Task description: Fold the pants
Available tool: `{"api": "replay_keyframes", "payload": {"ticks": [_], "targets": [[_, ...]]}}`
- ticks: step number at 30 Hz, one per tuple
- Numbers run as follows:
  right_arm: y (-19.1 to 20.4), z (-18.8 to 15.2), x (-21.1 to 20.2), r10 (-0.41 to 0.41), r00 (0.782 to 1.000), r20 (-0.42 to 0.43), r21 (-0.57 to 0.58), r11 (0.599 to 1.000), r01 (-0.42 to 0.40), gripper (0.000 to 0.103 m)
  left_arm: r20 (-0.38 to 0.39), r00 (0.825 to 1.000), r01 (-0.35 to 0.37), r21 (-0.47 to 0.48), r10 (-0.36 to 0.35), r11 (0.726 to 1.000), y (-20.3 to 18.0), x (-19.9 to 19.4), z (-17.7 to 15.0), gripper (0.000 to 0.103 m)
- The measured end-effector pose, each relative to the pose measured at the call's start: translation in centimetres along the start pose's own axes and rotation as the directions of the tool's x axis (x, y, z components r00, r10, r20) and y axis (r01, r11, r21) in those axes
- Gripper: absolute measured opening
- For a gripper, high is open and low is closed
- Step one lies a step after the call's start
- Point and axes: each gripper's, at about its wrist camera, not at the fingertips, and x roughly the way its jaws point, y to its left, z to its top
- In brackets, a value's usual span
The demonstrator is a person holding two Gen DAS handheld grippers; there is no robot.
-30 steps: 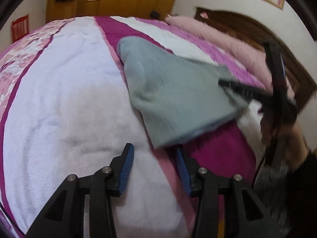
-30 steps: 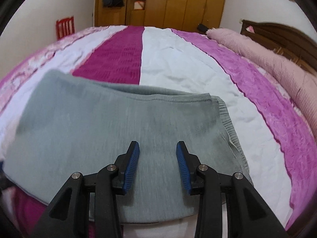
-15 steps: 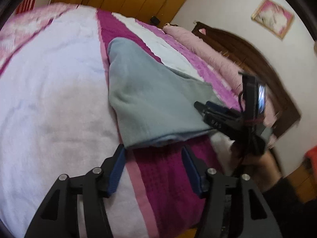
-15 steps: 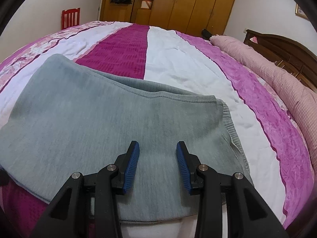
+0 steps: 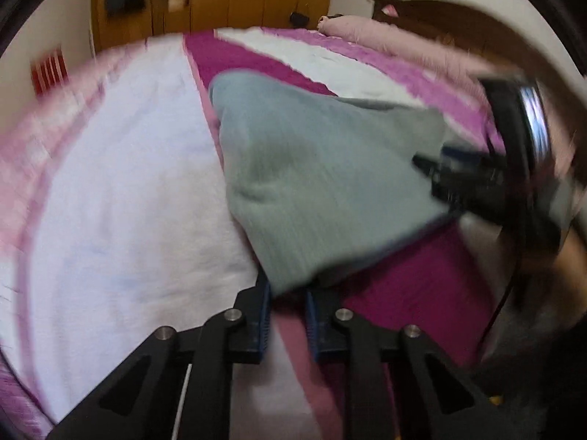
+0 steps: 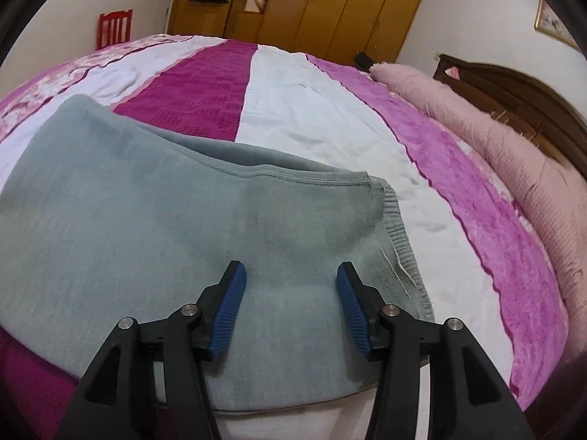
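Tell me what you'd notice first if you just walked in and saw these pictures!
First, the grey pants, folded and spread across the middle of the striped bedspread. Next, two pairs of black tongs with blue pads: the right tongs hover open over the near edge of the pants, while the left tongs have narrowed around a corner of the fabric. Along the right side lies a fluffy pink blanket, by the dark wooden headboard.

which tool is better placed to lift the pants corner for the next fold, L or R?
Left. The left tool already has its fingers narrowed around the near corner of the gray pants. The right tool is open over the flat middle, gripping nothing.
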Motion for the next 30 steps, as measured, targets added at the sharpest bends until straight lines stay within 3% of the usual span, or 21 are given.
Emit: {"api": "replay_keyframes", "payload": {"ticks": [2, 5, 7, 10, 13, 15, 16, 18, 19, 21, 22, 23, 25, 26, 27, 28, 30], "targets": [[-0.2, -0.1, -0.2, -0.02, 1.0, -0.007, -0.021, 1.0, 0.02, 0.052, 0.055, 0.989, -0.142, 0.133, 0.136, 0.981, -2.1, -0.5, -1.0, 0.017], [-2.5, -1.1, -0.9, -0.11, 0.992, -0.059, -0.007, 0.994, 0.11, 0.055, 0.108, 0.972, -0.23, 0.252, 0.209, 0.94, -3.7, -0.6, -1.9, 0.009], [-5.9, -1.8, -0.4, -0.023, 0.993, -0.117, 0.152, 0.988, 0.041, 0.067, 0.114, 0.97, -0.238, 0.291, 0.213, 0.927, -4.0, -0.7, -2.4, 0.008], [-8.7, -2.1, 0.9, 0.135, 0.985, -0.106, 0.332, 0.939, -0.093, 0.068, 0.062, 0.984, -0.18, 0.267, 0.17, 0.947, -2.6, 0.3, -2.8, 0.007], [-8.9, -1.2, 0.2, 0.105, 0.992, -0.071, 0.327, 0.942, -0.076, 0.067, 0.024, 0.993, -0.121, 0.231, 0.119, 0.965, -1.9, 0.5, -2.5, 0.008], [-8.5, 0.2, -1.4, 0.05, 0.999, 0.014, 0.28, 0.959, -0.052, 0.067, 0.01, 0.999, -0.042, 0.216, 0.041, 0.975, -1.4, -0.6, -2.5, 0.008], [-8.4, 1.3, -2.1, 0.059, 0.996, 0.06, 0.263, 0.962, -0.073, 0.067, 0.025, 0.999, 0.024, 0.193, -0.03, 0.981, -0.8, -1.7, -2.3, 0.008], [-8.3, 2.9, -2.5, 0.142, 0.983, 0.116, 0.241, 0.956, -0.166, 0.067, 0.099, 0.981, 0.148, 0.158, -0.165, 0.976, 0.5, -4.4, -1.4, 0.011], [-8.2, 3.9, -2.1, 0.206, 0.972, 0.116, 0.221, 0.948, -0.227, 0.067, 0.167, 0.96, 0.201, 0.144, -0.224, 0.969, 1.3, -6.1, -0.4, 0.012], [-7.5, 5.5, 0.0, 0.281, 0.958, 0.058, 0.166, 0.943, -0.287, 0.066, 0.242, 0.933, 0.244, 0.113, -0.265, 0.963, 2.5, -7.1, 1.7, 0.016], [-7.1, 5.9, 1.1, 0.307, 0.951, 0.049, 0.139, 0.94, -0.31, 0.052, 0.251, 0.934, 0.239, 0.096, -0.256, 0.966, 3.0, -6.7, 3.2, 0.016], [-6.4, 6.1, 2.6, 0.37, 0.929, 0.011, 0.122, 0.922, -0.368, 0.029, 0.241, 0.946, 0.207, 0.073, -0.219, 0.976, 3.6, -5.5, 5.2, 0.016], [-5.8, 5.7, 5.7, 0.492, 0.866, -0.085, 0.211, 0.859, -0.467, 0.021, 0.187, 0.957, 0.206, 0.09, -0.22, 0.974, 4.2, -2.4, 7.8, 0.016], [-5.7, 5.1, 6.9, 0.499, 0.86, -0.104, 0.27, 0.846, -0.459, 0.009, 0.164, 0.963, 0.199, 0.099, -0.213, 0.975, 4.4, -0.8, 8.7, 0.016], [-5.8, 4.8, 7.3, 0.485, 0.869, -0.102, 0.288, 0.85, -0.441, 0.002, 0.142, 0.971, 0.18, 0.1, -0.193, 0.979, 4.8, 1.0, 9.5, 0.015], [-6.2, 4.8, 7.6, 0.451, 0.888, -0.095, 0.293, 0.865, -0.408, 0.0, 0.119, 0.978, 0.161, 0.081, -0.17, 0.984, 5.1, 2.9, 10.2, 0.015], [-7.2, 4.6, 7.6, 0.431, 0.899, -0.077, 0.315, 0.866, -0.388, 0.0, 0.082, 0.981, 0.173, 0.008, -0.173, 0.985, 6.1, 6.0, 11.0, 0.015]]}}
